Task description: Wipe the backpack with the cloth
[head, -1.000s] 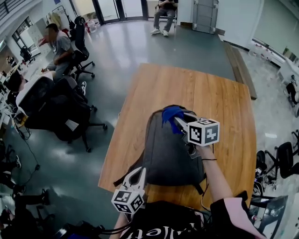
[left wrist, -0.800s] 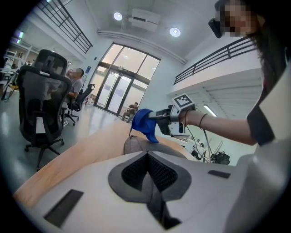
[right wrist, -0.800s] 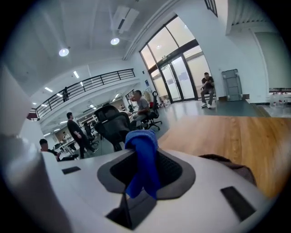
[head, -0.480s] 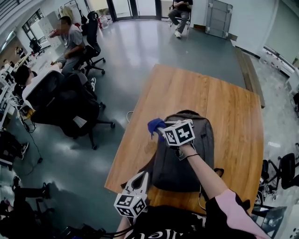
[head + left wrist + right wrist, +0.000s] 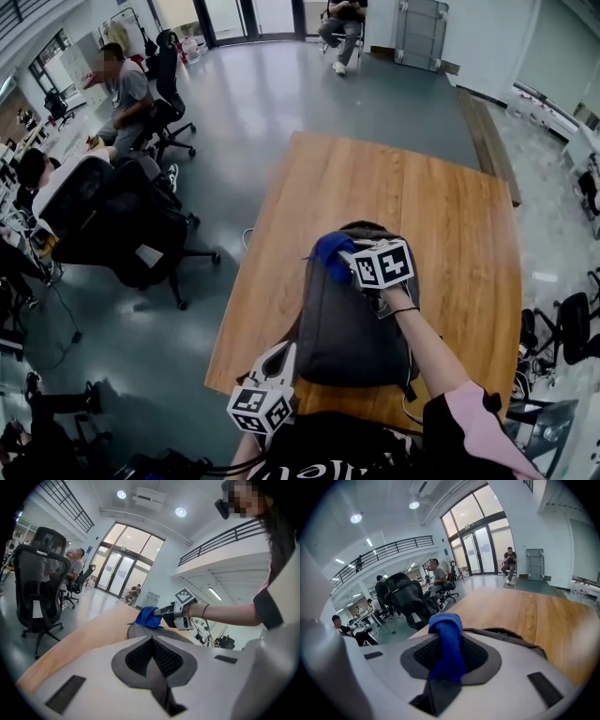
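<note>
A dark grey backpack lies flat on the wooden table, its top end pointing away from me. My right gripper is shut on a blue cloth and holds it over the pack's far left corner. In the right gripper view the cloth is pinched between the jaws, with the backpack's top edge just beyond. My left gripper stays at the pack's near left corner, jaws shut and empty. The left gripper view shows the backpack, the cloth and the right gripper.
Black office chairs stand left of the table on the grey floor. People sit at desks at the far left and one on a chair by the doors. More chairs stand at the right. Bare wood extends beyond the pack.
Within the last second the right gripper swept the cloth left, off the pack's upper left edge, and has come back a little to the right, over the pack's far left corner. The left gripper stayed put.
</note>
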Available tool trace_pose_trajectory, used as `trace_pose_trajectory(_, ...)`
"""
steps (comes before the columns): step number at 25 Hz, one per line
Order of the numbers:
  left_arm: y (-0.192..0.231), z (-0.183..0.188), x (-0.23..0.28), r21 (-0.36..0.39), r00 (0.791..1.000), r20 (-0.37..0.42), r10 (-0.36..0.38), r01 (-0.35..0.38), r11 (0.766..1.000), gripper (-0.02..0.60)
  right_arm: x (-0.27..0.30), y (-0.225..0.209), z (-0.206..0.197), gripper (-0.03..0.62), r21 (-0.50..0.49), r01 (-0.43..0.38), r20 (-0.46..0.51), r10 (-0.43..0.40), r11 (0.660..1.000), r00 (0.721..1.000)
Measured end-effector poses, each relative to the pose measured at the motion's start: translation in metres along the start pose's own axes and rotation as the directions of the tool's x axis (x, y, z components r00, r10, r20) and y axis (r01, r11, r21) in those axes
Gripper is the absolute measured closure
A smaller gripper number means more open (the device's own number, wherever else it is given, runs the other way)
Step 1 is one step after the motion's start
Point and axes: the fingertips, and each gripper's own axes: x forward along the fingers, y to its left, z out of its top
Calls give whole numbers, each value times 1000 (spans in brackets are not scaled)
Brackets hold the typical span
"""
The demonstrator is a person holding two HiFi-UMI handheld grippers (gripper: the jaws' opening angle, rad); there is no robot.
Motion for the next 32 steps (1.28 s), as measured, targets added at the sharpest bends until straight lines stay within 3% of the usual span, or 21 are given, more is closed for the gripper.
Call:
trace_pose_trajectory(6,-14,0,11,14,999,-10,-32,33,999,583,-51,-74,-15,477,92,104,42,-108,990,993)
trace_pose_trajectory(12,-22,-2,22,25,998,-27,-51,52,998,583,-103,-148,-42,477,215,214,60,-232,953,971)
trace_pose_trajectory(20,-30,-6,28,35,997,-53,-64,66,997,583,-140,-202,-76,477,258,314,18,-330,914,944)
trace_pose_trajectory(24,-28,-7,29,34,996,-61,-60,62,997,583,-139,-195,-61,477,273,283,52,-308,919,950)
trace_pose_trajectory(28,-27,-9,32,30,996,-67,-61,63,998,583,-126,-166,-12,477,300,166,169,-223,939,960)
trace_pose_trajectory(32,-25,-10,32,20,996,-62,-57,58,998,583,-92,-130,33,477,224,100,197,-145,970,970)
